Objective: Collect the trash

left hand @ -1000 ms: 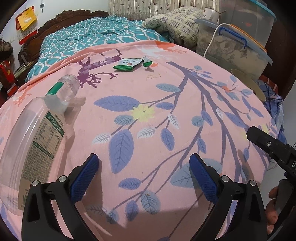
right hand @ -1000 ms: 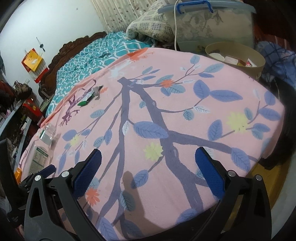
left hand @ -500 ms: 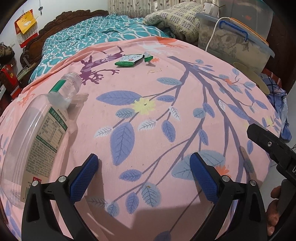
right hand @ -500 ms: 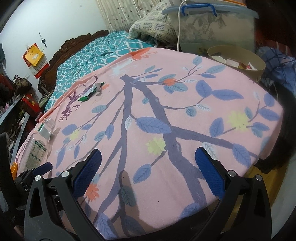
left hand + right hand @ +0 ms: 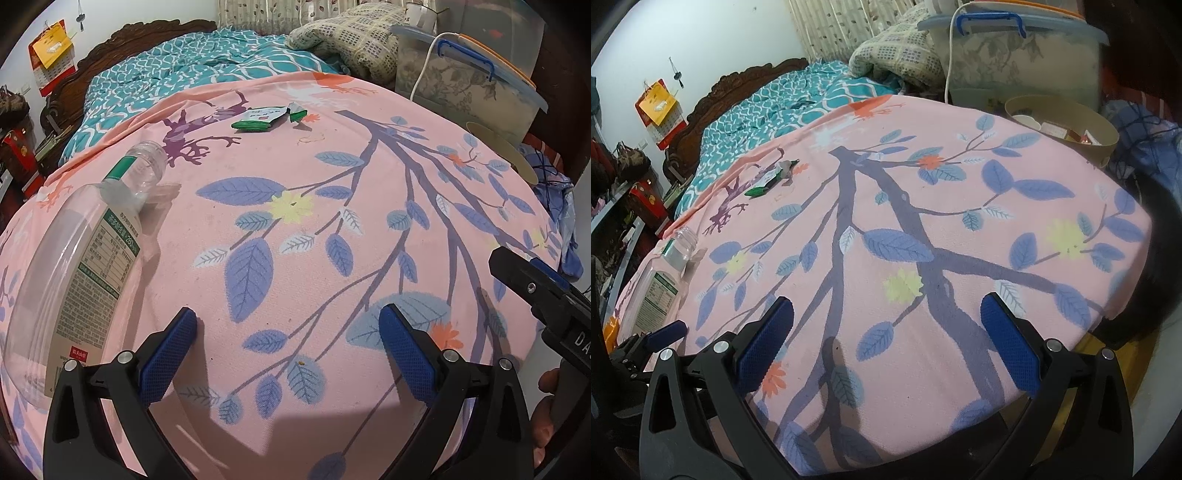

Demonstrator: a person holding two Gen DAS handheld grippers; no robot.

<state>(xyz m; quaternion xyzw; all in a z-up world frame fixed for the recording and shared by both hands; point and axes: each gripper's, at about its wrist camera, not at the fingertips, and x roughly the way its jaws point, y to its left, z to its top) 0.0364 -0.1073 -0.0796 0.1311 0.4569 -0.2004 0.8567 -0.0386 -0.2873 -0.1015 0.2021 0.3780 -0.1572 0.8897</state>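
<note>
Over the near edge of the table (image 5: pixel 332 229), pink leaf-print cloth all across. Left tool (image 5: pixel 288 343) spread wide, blue pads apart, nothing between them. Right tool (image 5: pixel 886 332) likewise released and empty, low over the same near edge.

Just left of the left tool: one clear plastic bottle (image 5: pixel 74 258), on its side, green-and-tan label up, open neck pointing away, lying along the table's left edge. Same bottle (image 5: pixel 661 284) seen at far left from the right wrist.

Ahead of the bottle's neck, a broad stretch of bare cloth through the middle of the table, plenty of room to travel.

Far beyond the bottle, toward the table's back edge: one green and white wrapper (image 5: pixel 258 119), flat, and one small torn-off green scrap (image 5: pixel 297 112) just to its right. Three pieces of trash counted in all.

Well right of the bottle, past the table's far right edge: one tan round bin (image 5: pixel 1067 127), open top, bits inside. Behind it, one clear storage box (image 5: pixel 1015 51) with blue handle. Beyond the back edge, bed with teal quilt (image 5: pixel 207 70).
</note>
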